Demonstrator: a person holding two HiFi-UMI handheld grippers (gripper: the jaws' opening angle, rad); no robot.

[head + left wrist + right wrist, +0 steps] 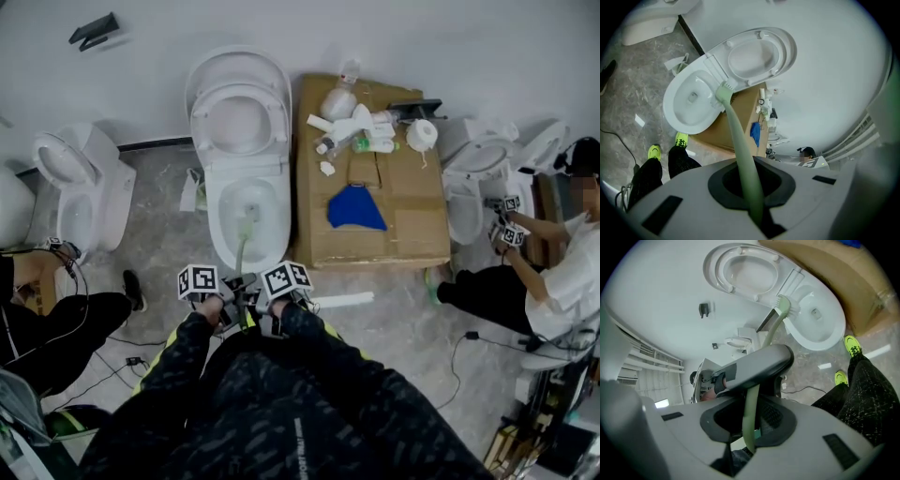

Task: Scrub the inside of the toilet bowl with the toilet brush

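Toilet brush (242, 251) head inside toilet bowl (217, 211); left gripper (752, 187), right gripper (750, 427) both clamped on it.

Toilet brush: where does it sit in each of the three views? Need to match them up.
Head view: toilet brush just below centre, green handle, head inside the toilet bowl.
Left gripper view: centre, handle runs from the jaws up to the bowl's edge.
Right gripper view: centre to upper right, handle climbs from the jaws to the bowl.
Shared landmark: the raised toilet seat.
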